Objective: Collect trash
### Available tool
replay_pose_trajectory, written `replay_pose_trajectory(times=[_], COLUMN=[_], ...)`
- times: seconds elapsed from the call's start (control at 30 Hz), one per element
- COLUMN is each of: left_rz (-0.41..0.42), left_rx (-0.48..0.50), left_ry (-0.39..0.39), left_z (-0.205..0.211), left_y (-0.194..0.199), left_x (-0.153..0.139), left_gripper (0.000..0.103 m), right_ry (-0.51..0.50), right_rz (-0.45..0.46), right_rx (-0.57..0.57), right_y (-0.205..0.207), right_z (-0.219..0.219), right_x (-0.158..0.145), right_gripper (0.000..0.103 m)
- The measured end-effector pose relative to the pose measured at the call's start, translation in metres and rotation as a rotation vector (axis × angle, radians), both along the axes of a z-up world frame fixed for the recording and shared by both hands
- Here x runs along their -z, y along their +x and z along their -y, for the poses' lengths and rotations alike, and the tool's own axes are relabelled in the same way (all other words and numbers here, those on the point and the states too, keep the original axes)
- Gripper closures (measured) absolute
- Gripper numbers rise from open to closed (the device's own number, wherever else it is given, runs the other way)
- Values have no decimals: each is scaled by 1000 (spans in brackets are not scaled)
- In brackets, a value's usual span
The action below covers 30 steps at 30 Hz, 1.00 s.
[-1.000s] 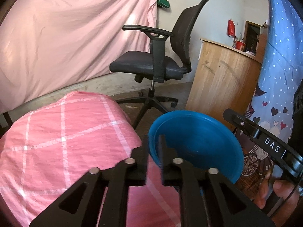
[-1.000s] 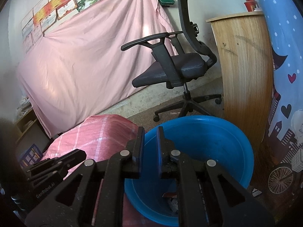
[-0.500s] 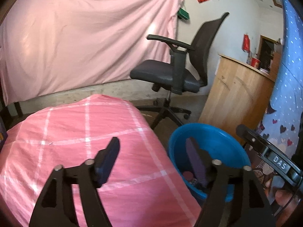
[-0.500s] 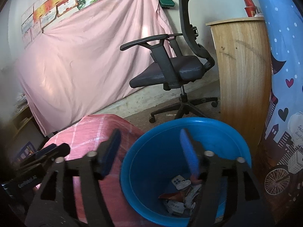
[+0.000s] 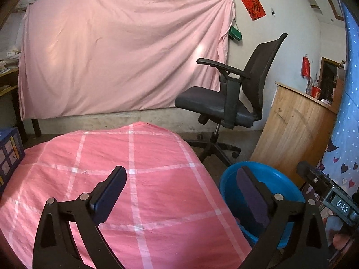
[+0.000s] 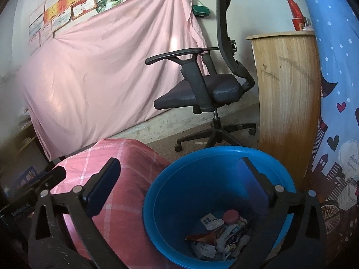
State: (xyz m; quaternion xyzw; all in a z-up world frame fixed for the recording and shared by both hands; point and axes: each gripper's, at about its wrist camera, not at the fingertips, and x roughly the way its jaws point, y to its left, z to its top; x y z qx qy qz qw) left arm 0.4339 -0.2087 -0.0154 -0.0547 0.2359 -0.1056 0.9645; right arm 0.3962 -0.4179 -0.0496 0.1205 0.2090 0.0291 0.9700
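We see the pink checked cloth (image 5: pixel 134 190) lying bare, free to cross; the blue bin (image 6: pixel 213 179) crowds its right edge, office chair (image 5: pixel 228 103) and wooden counter (image 6: pixel 287 103) stand behind.

My left gripper (image 5: pixel 181 192) has just been opening and its jaws stand wide with nothing between them. My right gripper (image 6: pixel 179 179) has just been opening too, also holding nothing. Both point forward toward 12 o'clock, tipped a little down.
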Motion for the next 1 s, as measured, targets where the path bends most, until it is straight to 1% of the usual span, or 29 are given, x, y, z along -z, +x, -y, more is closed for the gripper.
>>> replay_pose_trajectory(times=[0.47, 0.8, 1.0], left_rz=[30, 46, 60], left_rx=[-44, -78, -75], left_ry=[18, 19, 14], left_z=[-18, -31, -35], left_y=[-14, -28, -40], left_x=[-4, -7, -8], left_gripper=[6, 6, 6], right_ry=[-72, -72, -92], right_rz=[29, 45, 58], right_rx=[-14, -14, -16], right_y=[-2, -10, -25], right_z=[-16, -23, -34], right_x=[-2, -7, -8], right_gripper=[0, 0, 0])
